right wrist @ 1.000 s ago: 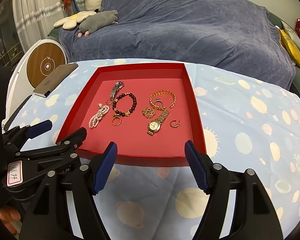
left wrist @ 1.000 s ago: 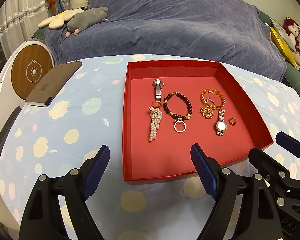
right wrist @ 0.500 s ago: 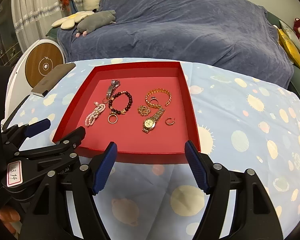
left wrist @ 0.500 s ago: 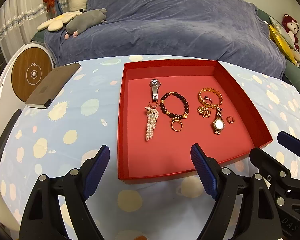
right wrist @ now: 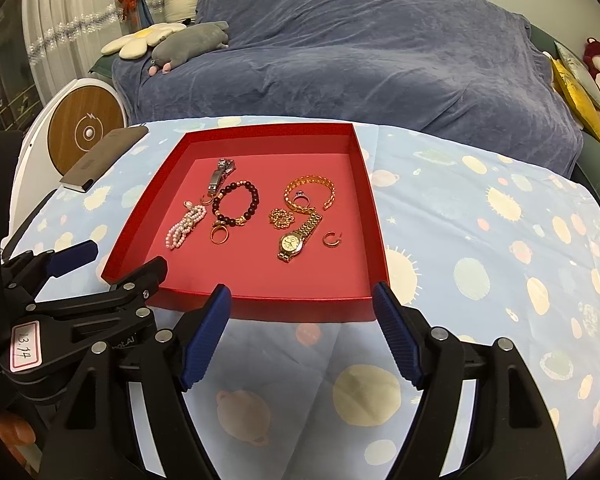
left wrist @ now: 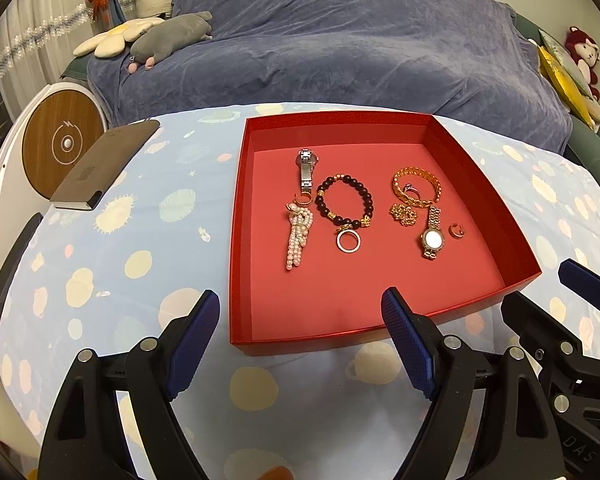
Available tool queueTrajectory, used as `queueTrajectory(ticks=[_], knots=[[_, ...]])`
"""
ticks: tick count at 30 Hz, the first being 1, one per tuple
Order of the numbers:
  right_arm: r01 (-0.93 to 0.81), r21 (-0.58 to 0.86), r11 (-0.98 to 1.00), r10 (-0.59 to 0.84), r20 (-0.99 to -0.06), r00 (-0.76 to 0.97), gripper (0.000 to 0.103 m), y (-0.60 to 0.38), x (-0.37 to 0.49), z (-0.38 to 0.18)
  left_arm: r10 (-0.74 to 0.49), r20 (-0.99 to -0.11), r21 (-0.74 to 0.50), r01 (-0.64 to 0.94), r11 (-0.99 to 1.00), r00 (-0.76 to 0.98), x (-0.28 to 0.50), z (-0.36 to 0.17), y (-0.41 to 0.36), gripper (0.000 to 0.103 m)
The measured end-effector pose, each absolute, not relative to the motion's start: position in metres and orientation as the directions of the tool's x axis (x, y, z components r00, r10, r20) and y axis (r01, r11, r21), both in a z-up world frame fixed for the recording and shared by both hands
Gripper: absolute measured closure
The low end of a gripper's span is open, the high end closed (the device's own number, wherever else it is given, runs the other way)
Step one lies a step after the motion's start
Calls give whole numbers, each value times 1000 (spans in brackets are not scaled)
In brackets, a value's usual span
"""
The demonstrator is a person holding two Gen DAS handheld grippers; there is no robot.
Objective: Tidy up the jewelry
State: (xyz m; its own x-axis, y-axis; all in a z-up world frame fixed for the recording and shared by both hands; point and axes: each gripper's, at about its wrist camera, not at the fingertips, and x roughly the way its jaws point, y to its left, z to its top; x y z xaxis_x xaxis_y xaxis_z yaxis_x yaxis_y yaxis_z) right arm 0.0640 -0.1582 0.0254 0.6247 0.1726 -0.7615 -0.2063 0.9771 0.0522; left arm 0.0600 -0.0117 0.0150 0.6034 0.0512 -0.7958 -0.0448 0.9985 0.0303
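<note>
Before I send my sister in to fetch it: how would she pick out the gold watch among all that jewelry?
Find the red tray on the blue spotted tablecloth. In its right-hand cluster, below the gold chain bracelet, lies the gold watch. It alone has a round pale dial on a gold link band; the other watch, far left, is silver.

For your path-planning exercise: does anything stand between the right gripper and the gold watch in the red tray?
Only the tray's near wall lies between the right gripper and the gold watch. Beyond the wall the tray floor is bare up to the watch. The jaws are open and empty.
</note>
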Motion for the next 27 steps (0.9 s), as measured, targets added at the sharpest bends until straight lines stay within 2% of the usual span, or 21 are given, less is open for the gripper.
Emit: queueTrajectory(ticks=[14, 18, 27], knots=[[-203, 51, 978, 170, -761, 627, 32, -160, 63, 25, 79, -792, 55, -57, 997, 606, 58, 15, -11, 18], [-196, 50, 979, 165, -757, 632, 25, -162, 63, 25, 95, -787, 69, -66, 995, 609, 56, 16, -11, 18], [-200, 39, 979, 159, -758, 633, 24, -159, 61, 25, 105, -793, 62, -93, 994, 600, 57, 15, -6, 15]])
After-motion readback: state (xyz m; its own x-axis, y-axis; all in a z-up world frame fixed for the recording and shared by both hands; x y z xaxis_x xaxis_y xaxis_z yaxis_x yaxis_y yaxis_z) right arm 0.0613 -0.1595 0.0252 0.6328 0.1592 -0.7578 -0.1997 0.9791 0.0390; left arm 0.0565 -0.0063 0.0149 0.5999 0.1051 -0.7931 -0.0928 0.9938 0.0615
